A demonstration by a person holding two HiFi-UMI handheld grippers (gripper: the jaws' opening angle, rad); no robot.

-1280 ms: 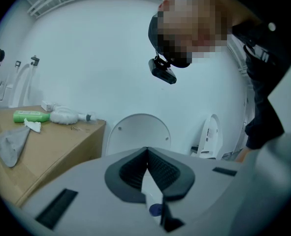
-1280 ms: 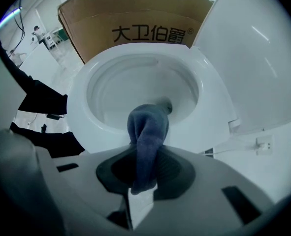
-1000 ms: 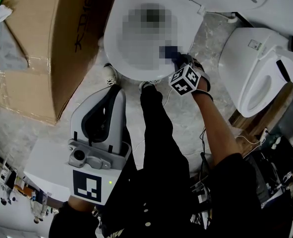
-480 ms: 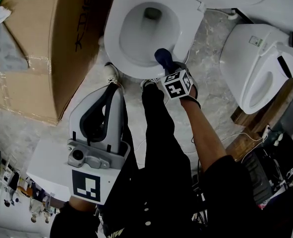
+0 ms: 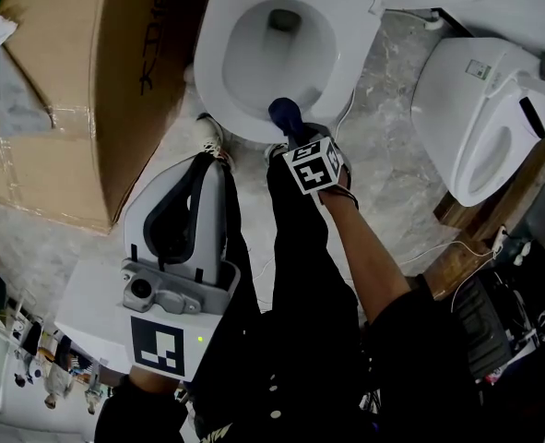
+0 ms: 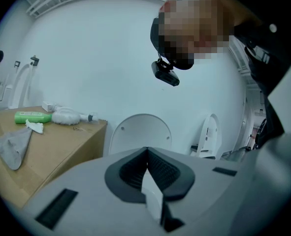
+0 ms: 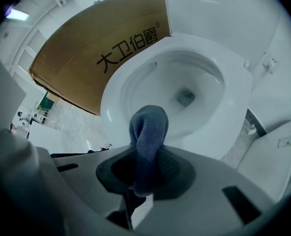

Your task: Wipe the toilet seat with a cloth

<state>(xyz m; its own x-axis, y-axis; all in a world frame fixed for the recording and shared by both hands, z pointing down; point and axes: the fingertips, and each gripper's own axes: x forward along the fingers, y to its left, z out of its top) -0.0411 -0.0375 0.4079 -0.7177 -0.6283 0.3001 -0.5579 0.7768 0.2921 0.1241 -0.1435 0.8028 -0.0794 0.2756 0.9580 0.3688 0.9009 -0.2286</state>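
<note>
Your right gripper point(image 5: 297, 135) clamps a dark blue cloth point(image 5: 285, 113) at the near rim of the toilet seat point(image 5: 215, 81). Your left gripper point(image 5: 182, 218), jaws pressed together on nothing, hangs nearer and to the left, apart from the toilet.

white ceramic toilets: 2, one in front point(image 5: 212, 72), one to the right point(image 5: 456, 90) | large brown cardboard box point(image 5: 60, 109): 1 | cloths: 2, dark blue folded cloth point(image 7: 147, 127) and flat grey cloth point(image 6: 12, 146) | green plastic bottle point(image 6: 32, 117): 1 | grey two-jaw grippers: 2, left gripper point(image 6: 146, 154) and right gripper point(image 7: 147, 154)
</note>
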